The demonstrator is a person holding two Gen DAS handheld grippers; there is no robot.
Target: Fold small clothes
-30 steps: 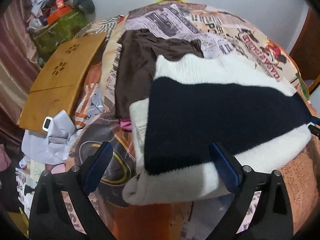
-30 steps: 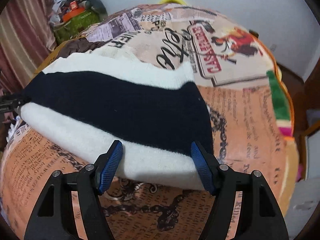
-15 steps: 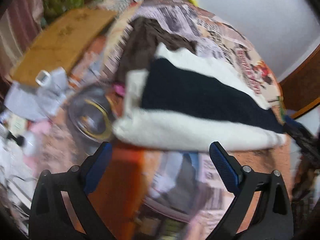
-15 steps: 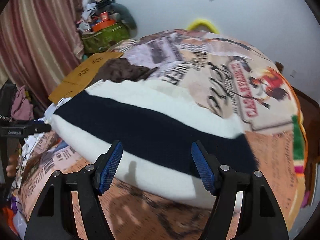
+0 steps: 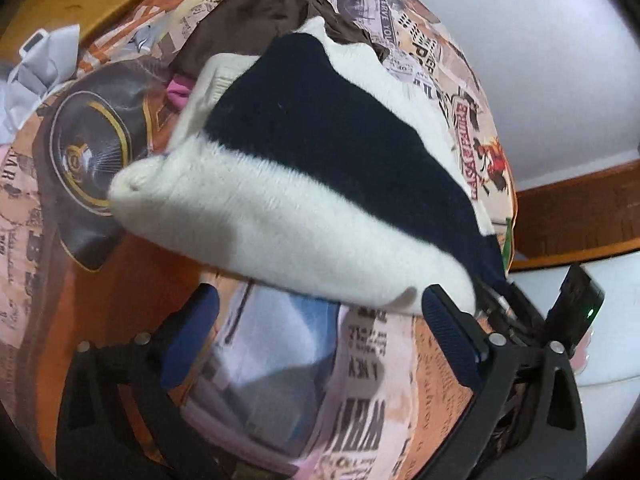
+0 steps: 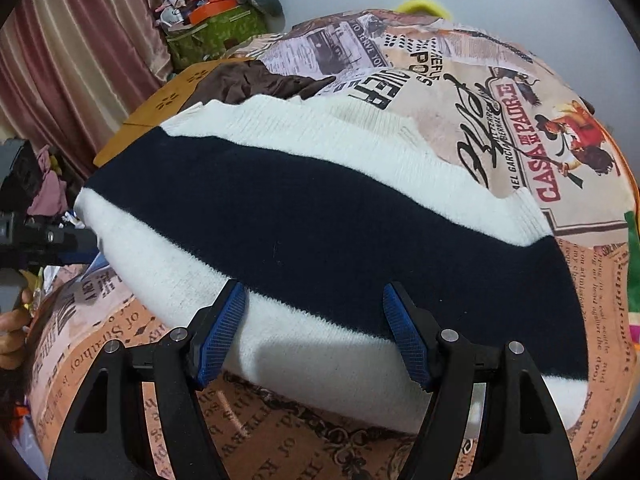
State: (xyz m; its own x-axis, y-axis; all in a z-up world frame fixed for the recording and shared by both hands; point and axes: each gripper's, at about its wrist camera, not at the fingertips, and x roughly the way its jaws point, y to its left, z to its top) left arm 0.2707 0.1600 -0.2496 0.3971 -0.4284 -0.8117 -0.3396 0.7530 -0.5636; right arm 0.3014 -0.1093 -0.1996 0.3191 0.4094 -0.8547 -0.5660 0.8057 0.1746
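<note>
A folded white sweater with a broad navy band [image 6: 320, 216] lies flat on the printed bedspread [image 6: 500, 128]. My right gripper [image 6: 314, 304] stands open over the sweater's near white edge, one blue pad on each side of a stretch of knit and neither pressing it. In the left wrist view the same sweater [image 5: 320, 168] runs slantwise. My left gripper [image 5: 320, 308] is open just short of its white edge, over bare bedspread. The left gripper's black body [image 6: 40, 236] shows at the sweater's left end.
A crumpled brown garment [image 6: 248, 80] lies behind the sweater, with a pink scrap [image 5: 178, 92] beside it. A wooden board [image 6: 160, 112], a green box with clutter [image 6: 216, 28] and a curtain [image 6: 80, 40] stand to the left. A hand [image 6: 12, 332] shows at the left edge.
The left gripper has rolled and drawn back off the sweater to its near edge. The right gripper has slid left along the near edge. Both stay open; the sweater lies as before.
</note>
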